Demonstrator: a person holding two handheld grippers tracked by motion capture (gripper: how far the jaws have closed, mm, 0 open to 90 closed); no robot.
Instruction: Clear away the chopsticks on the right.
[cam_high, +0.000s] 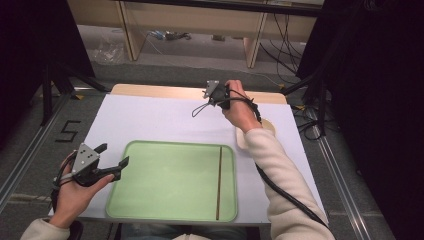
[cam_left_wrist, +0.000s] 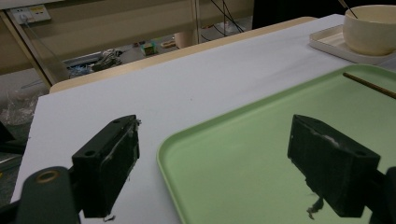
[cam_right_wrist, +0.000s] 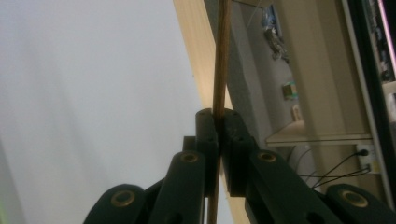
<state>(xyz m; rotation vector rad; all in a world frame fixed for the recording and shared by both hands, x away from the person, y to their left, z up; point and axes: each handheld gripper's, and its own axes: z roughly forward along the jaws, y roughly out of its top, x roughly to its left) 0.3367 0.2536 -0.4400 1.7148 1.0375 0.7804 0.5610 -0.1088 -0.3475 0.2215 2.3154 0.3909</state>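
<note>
High view: one chopstick (cam_high: 219, 182) is seen lying on the green tray (cam_high: 150, 200); a second chopstick (cam_right_wrist: 219, 70) is clenched in the right claw (cam_high: 218, 98) beyond the tray. The left claw (cam_high: 112, 160) is held released over the tray's left rim. Pairing seems half done.

The white table top (cam_high: 160, 120) lies bare across the upper left and middle of the high view, giving open passage. The green tray (cam_high: 170, 182) takes the lower middle, with one chopstick (cam_high: 219, 182) along its right side. A bowl (cam_left_wrist: 371, 28) on a small white tray (cam_left_wrist: 327, 44) blocks the right edge.
</note>
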